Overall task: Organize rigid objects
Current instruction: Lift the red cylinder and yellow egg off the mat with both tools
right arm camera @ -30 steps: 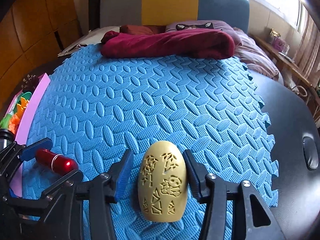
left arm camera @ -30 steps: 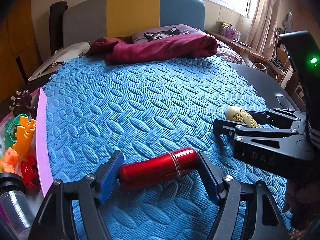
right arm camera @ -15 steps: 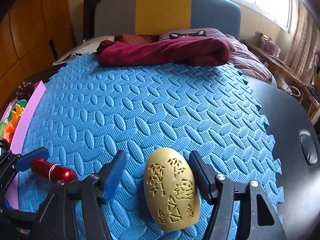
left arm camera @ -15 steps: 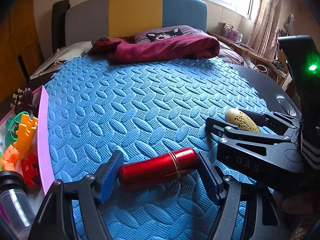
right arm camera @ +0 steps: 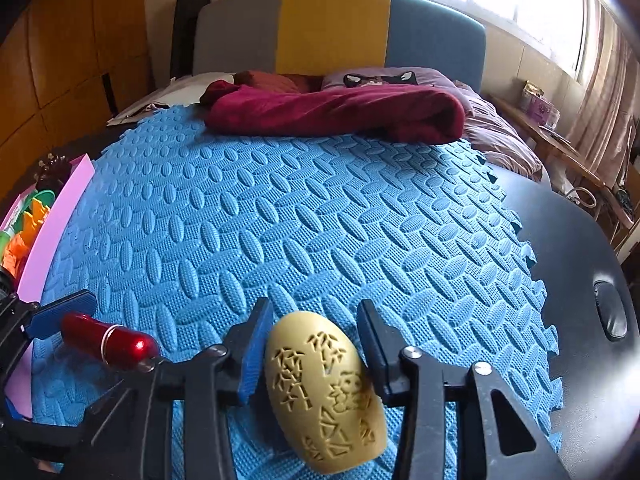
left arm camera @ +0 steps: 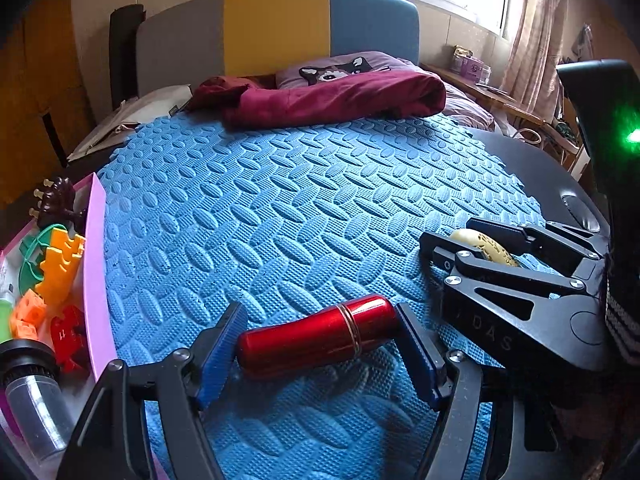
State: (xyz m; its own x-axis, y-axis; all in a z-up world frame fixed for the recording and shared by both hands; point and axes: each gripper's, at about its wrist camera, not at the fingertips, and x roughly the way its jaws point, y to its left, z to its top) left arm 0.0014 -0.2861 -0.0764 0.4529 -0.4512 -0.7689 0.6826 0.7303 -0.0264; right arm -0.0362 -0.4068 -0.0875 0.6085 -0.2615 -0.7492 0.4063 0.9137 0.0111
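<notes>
A shiny red cylinder (left arm camera: pixel 316 338) lies crosswise between the blue pads of my left gripper (left arm camera: pixel 320 344), which is shut on its two ends just above the blue foam mat (left arm camera: pixel 280 208). To its right, a cream egg with cut-out patterns (right arm camera: pixel 324 388) sits tilted between the fingers of my right gripper (right arm camera: pixel 314 348). The jaws are closing and both pads touch the egg's sides. The left wrist view shows the right gripper (left arm camera: pixel 452 236) with the egg (left arm camera: pixel 488 242) partly hidden behind its fingers. The right wrist view shows the red cylinder (right arm camera: pixel 104 340) at lower left.
A pink-walled tray (left arm camera: pixel 94 272) with several plastic toys stands along the mat's left edge, with a clear black-capped bottle (left arm camera: pixel 28 392) beside it. A maroon blanket (left arm camera: pixel 332 100) lies at the mat's far end. Dark tabletop (right arm camera: pixel 580 280) borders the mat's right side.
The right gripper's jaws spread wider around the egg, then closed in against it. The egg now leans over to the right. The left gripper and red cylinder stayed put.
</notes>
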